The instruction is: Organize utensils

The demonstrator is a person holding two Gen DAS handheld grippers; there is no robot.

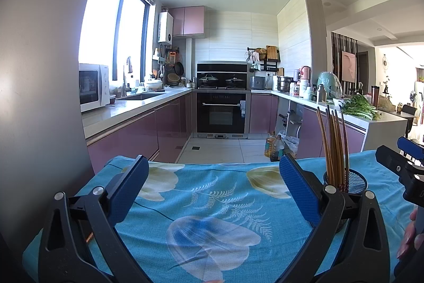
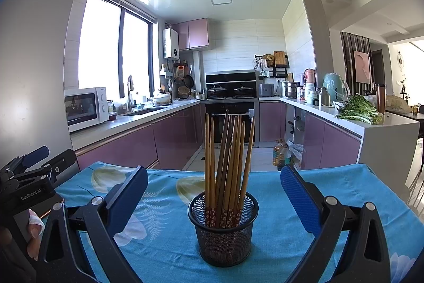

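A black mesh cup (image 2: 223,230) stands upright on the blue flowered tablecloth (image 2: 164,251), holding several wooden chopsticks (image 2: 228,163) that lean apart. My right gripper (image 2: 214,192) is open and empty, its blue pads wide on either side of the cup, which stands between and just beyond them. My left gripper (image 1: 214,190) is open and empty over bare cloth (image 1: 206,216). In the left wrist view the cup (image 1: 355,183) and chopsticks (image 1: 334,145) stand behind its right finger. The right gripper's body (image 1: 405,166) shows at that view's right edge, the left gripper's body (image 2: 29,177) at the right wrist view's left edge.
The table's far edge (image 2: 238,169) drops to a tiled kitchen floor with oil bottles (image 2: 281,153). A grey fridge wall (image 1: 39,97) stands close on the left. Purple cabinets, an oven (image 2: 230,121) and a counter with greens (image 2: 357,110) lie beyond.
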